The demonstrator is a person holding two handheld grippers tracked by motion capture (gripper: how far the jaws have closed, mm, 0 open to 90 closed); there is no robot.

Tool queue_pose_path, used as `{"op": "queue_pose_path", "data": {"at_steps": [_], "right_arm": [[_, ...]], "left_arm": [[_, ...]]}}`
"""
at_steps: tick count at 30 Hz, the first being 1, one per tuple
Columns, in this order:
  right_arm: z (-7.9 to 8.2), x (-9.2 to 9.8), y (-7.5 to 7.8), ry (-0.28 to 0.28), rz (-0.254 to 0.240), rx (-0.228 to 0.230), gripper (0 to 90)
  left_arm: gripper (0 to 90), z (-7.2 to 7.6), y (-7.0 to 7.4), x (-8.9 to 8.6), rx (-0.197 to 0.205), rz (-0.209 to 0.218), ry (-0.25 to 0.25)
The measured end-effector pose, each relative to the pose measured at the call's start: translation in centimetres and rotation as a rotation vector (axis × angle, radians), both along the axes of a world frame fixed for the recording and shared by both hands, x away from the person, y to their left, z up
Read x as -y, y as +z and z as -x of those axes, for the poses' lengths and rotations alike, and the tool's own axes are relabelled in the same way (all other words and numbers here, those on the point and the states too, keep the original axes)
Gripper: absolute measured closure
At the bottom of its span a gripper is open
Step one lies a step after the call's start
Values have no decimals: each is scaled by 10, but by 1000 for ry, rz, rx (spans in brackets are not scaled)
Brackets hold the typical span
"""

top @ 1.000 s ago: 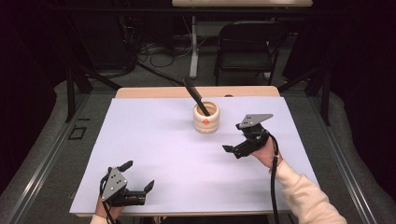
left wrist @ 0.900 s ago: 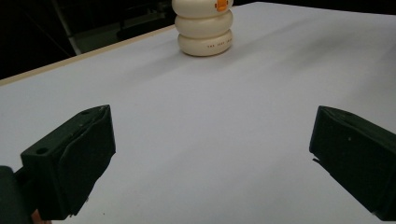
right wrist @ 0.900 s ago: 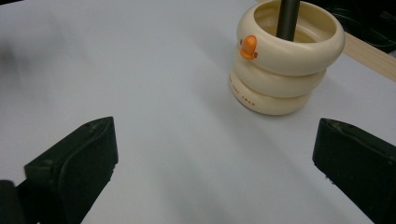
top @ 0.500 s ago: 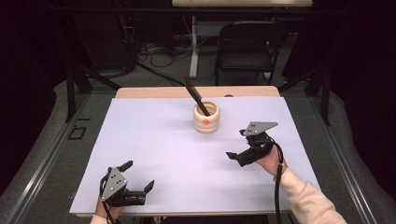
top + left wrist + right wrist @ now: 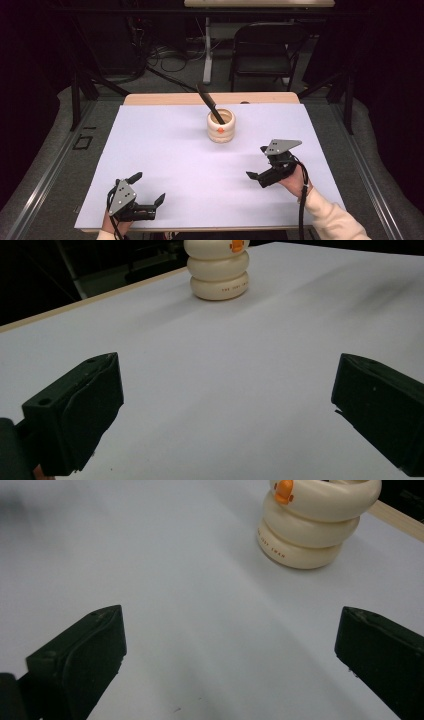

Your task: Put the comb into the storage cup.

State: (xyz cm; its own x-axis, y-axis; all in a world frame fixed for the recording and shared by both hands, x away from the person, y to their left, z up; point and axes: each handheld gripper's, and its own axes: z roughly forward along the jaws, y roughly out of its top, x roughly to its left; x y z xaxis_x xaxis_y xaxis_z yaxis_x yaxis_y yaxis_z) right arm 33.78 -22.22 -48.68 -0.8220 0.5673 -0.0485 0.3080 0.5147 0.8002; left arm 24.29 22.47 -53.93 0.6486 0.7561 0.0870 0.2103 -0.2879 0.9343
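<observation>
Toward the far middle of the white-covered bench stands the cream ribbed holder of three stacked rings with a small orange knob, and a long black utensil leans out of its mouth, tilting up and away to the left. Right of that holder and nearer the person, the right tool hovers with its black jaws spread wide and nothing between them, well apart from the holder. Left of the holder at the bench's near edge, the left tool sits low, jaws likewise wide apart and empty, the holder far ahead of it.
</observation>
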Motion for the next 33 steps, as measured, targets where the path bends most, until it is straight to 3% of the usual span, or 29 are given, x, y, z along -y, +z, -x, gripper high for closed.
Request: {"op": "queue_pose_path", "data": {"at_steps": [33], "right_arm": [[38, 22, -20, -25, 10, -2, 0]], "left_arm": [[3, 0, 0, 0, 0, -2, 0]]}}
